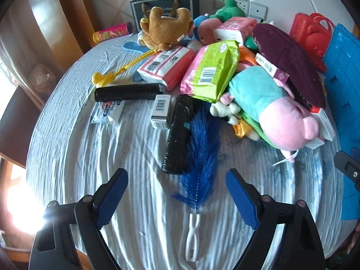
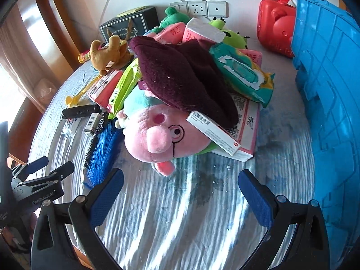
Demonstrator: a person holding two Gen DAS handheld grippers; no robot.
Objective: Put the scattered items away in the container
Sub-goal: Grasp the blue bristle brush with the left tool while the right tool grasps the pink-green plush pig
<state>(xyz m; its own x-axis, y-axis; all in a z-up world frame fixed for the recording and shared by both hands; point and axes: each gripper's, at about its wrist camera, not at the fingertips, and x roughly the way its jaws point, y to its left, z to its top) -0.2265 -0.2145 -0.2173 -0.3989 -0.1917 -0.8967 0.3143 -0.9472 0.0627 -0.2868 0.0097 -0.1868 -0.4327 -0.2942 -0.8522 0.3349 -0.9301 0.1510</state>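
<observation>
A heap of items covers the far half of a round table with a pale blue cloth (image 1: pixel 90 148). A blue-bristled brush (image 1: pixel 200 157) with a white handle lies straight ahead of my open left gripper (image 1: pixel 176 180), its handle between the fingers. A pink pig plush (image 2: pixel 162 132) in a teal top lies just beyond my open right gripper (image 2: pixel 180 180), under a maroon knitted hat (image 2: pixel 184 85). The blue plastic crate (image 2: pixel 330 103) stands at the right. Both grippers hold nothing.
Black rolls (image 1: pixel 177 135), a small barcode box (image 1: pixel 160 111), green and red tissue packs (image 1: pixel 213 72), a brown plush (image 1: pixel 165 28), a yellow stick toy (image 1: pixel 121 69) and a wipes pack (image 2: pixel 243 76) lie scattered. A red case (image 2: pixel 276 24) sits by the wall. The left gripper (image 2: pixel 45 175) shows at the right view's left edge.
</observation>
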